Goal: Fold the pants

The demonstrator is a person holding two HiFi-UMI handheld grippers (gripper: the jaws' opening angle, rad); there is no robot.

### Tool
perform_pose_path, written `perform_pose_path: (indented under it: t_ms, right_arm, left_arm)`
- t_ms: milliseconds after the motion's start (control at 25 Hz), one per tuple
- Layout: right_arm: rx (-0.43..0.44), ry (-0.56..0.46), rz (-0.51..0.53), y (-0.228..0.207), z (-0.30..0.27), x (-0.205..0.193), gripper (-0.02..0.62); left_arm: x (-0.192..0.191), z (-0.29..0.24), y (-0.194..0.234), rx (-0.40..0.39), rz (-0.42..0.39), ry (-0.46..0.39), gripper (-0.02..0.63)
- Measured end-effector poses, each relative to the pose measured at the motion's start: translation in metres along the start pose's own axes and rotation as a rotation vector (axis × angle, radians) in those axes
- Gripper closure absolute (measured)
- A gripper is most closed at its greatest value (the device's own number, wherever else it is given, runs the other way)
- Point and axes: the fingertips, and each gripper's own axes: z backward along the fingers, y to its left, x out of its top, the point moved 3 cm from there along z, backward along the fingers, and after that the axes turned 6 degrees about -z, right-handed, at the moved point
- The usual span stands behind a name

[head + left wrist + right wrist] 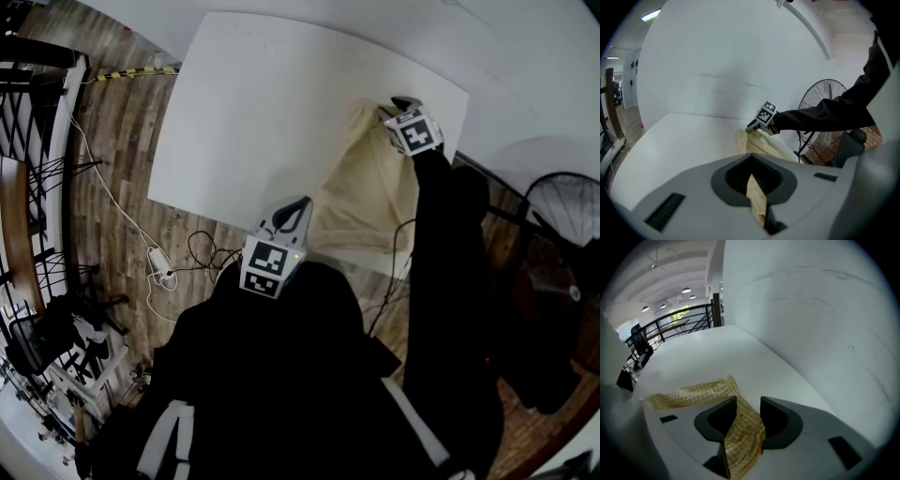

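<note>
The beige checked pants (366,187) lie crumpled on the right part of the white table (262,112). At the table's near edge my left gripper (298,204) is shut on a corner of the cloth; in the left gripper view a strip of fabric (757,197) is pinched between the jaws of the left gripper (752,180). My right gripper (398,105) sits at the far right end of the pants. In the right gripper view the right gripper (747,411) has its jaws apart, and the pants (689,394) run loosely through the gap.
A standing fan (562,225) is to the right of the table, close to the right arm. Cables and a power strip (161,267) lie on the wooden floor at the left. A dark railing (28,112) runs along the far left. A white wall backs the table.
</note>
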Motion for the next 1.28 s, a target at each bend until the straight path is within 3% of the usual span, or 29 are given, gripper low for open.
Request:
perform_pose_path:
  t_ms: [80, 320, 440, 640, 920, 1080, 1160, 1280]
  right_arm:
    - [0.038, 0.067, 0.063, 0.006, -0.006, -0.001, 0.456]
    - [0.121, 0.158, 0.105, -0.016, -0.017, -0.010, 0.451]
    - [0.172, 0.124, -0.004, -0.031, -0.009, -0.012, 0.423]
    - [0.146, 0.145, -0.096, -0.057, -0.007, -0.034, 0.403]
    - [0.187, 0.111, -0.292, -0.055, -0.013, -0.047, 0.402]
    - [0.196, 0.086, -0.347, -0.055, -0.013, -0.047, 0.404]
    - [0.218, 0.080, -0.349, -0.051, -0.012, -0.046, 0.477]
    - [0.186, 0.078, -0.311, -0.047, -0.006, -0.045, 0.520]
  left_arm:
    - [-0.003, 0.002, 0.001, 0.003, 0.003, 0.007, 0.603]
    - [-0.010, 0.005, 0.005, 0.009, 0.009, 0.023, 0.604]
    - [-0.009, 0.007, 0.006, 0.014, 0.014, 0.019, 0.603]
    - [-0.013, 0.004, 0.008, 0.010, 0.020, 0.027, 0.603]
    - [-0.013, 0.004, 0.006, 0.004, 0.017, 0.030, 0.603]
    - [-0.015, 0.004, 0.007, 0.003, 0.019, 0.035, 0.603]
    - [-0.014, 0.004, 0.005, 0.001, 0.015, 0.034, 0.603]
    - [-0.012, 0.006, 0.003, -0.003, 0.009, 0.028, 0.603]
